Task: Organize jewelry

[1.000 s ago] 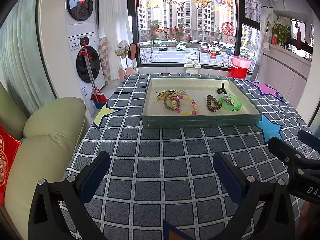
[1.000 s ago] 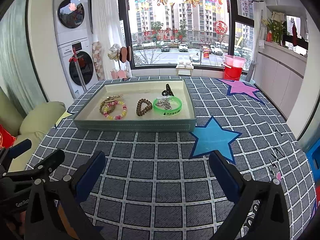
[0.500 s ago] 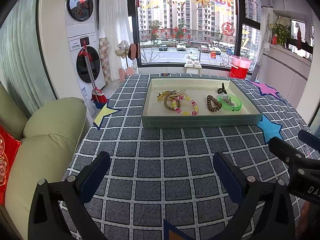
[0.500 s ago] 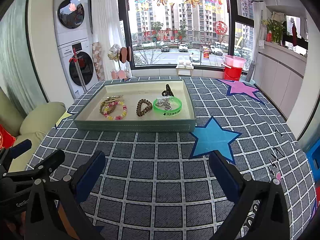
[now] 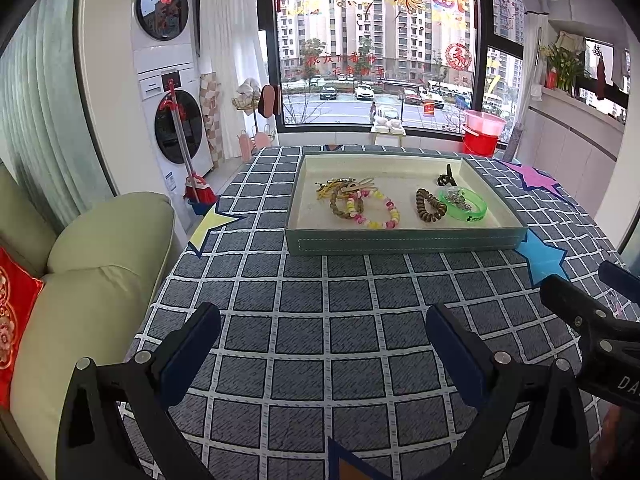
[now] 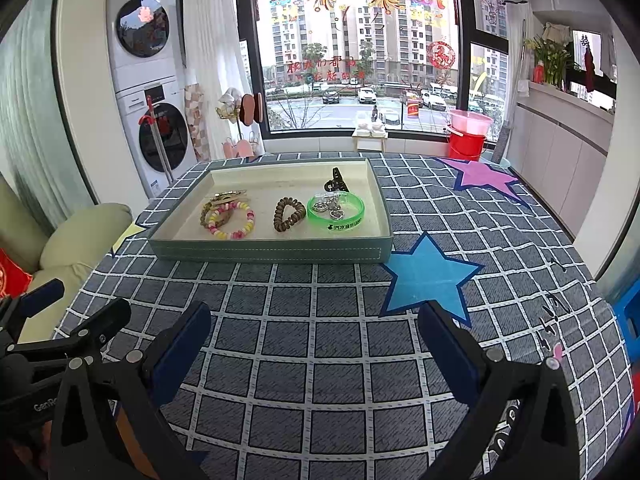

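Observation:
A green-grey tray (image 5: pixel 404 242) (image 6: pixel 272 253) stands on the checked tablecloth. It holds a pink-and-yellow bead bracelet (image 5: pixel 374 211) (image 6: pixel 231 222), a brown bead bracelet (image 5: pixel 340 206), yellow hair ties (image 5: pixel 340 186), a brown coil hair tie (image 5: pixel 430 205) (image 6: pixel 289 214), a green wristband (image 5: pixel 464 205) (image 6: pixel 336 212) with metal rings inside, and a black claw clip (image 5: pixel 446 178) (image 6: pixel 336 180). My left gripper (image 5: pixel 322 336) and right gripper (image 6: pixel 314 330) both stand open over the cloth, well short of the tray, with nothing between their fingers.
A pale green sofa (image 5: pixel 96 280) with a red cushion (image 5: pixel 16 312) borders the table's left edge. Blue (image 6: pixel 430 276) and purple (image 6: pixel 486 178) star patches mark the cloth. Stacked washing machines (image 5: pixel 168 92) and a red bucket (image 5: pixel 482 136) stand beyond the table.

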`<state>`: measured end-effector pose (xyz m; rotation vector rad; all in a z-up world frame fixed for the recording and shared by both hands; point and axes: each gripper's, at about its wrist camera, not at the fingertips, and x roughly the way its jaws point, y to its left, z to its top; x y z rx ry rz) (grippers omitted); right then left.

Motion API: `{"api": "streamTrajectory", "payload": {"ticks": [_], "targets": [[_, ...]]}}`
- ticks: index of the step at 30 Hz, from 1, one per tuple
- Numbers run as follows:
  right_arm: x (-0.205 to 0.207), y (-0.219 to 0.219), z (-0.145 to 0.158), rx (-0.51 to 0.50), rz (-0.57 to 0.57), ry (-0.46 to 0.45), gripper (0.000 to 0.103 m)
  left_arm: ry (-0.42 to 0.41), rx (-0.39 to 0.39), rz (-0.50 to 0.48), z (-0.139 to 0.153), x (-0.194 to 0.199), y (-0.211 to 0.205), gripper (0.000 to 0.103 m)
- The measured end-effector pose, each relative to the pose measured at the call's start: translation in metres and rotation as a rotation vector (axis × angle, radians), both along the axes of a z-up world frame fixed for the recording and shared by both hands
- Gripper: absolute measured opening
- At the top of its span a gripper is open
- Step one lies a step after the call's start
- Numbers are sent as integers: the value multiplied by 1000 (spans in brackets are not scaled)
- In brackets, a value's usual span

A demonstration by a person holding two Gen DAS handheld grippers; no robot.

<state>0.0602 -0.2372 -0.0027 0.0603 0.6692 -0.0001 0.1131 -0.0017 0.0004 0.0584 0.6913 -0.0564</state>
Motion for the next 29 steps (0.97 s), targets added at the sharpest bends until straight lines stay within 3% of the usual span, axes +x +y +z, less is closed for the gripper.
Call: {"api": "streamTrajectory", "payload": {"ticks": [21, 29], "targets": [[2, 5, -1, 2, 4, 3, 103, 11, -10, 3, -1, 0, -1, 103], [1, 4, -2, 4, 4, 4, 103, -25, 10, -1, 0, -4, -4, 103]]}}
